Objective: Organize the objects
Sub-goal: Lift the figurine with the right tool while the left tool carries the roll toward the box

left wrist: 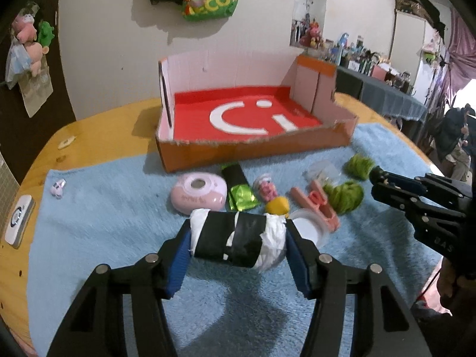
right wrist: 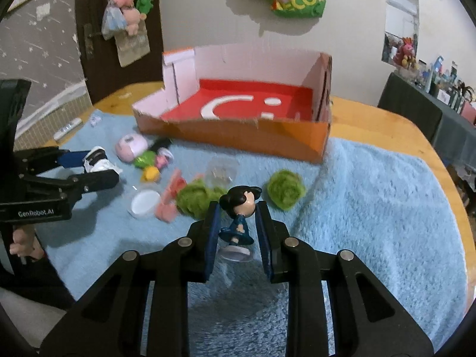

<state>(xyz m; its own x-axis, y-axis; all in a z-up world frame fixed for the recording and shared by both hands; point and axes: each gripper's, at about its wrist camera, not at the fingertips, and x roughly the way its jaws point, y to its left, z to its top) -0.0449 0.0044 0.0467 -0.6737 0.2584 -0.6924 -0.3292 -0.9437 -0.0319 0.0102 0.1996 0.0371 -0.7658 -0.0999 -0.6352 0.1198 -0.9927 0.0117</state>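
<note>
Box [left wrist: 255, 145], orange cardboard with a red floor, sits at the far edge of the blue towel [left wrist: 104, 223] on the wooden table [left wrist: 44, 154], nothing in it that I can see. My left gripper [left wrist: 238, 239] is clamped on a roll wrapped in black tape and white plastic [left wrist: 238, 238], pads pressing on both ends, roll crosswise and clear of the towel. My right gripper [right wrist: 238, 223] is closed tight on a small figure with black hair and a blue dress [right wrist: 239, 211], on a round white base, upright between the pads.

Loose stuff on the towel between me and the box: pink round case [left wrist: 197, 195], green packet [left wrist: 239, 192], yellow ball [left wrist: 277, 206], pink clips [left wrist: 315, 205], two green fuzzy clumps [right wrist: 286, 189], white lid [right wrist: 145, 202].

Step in hand, I'd say: carry both loads to the box. To do it well, lift clear of the clutter and over the torn front wall, not through it. Keep the roll level so it doesn't slip from the pads. Drop the roll to the left side, figure to the right, so the two arms don't cross. Lower onto the red floor before opening; the figure is top-heavy and likely to tip.
</note>
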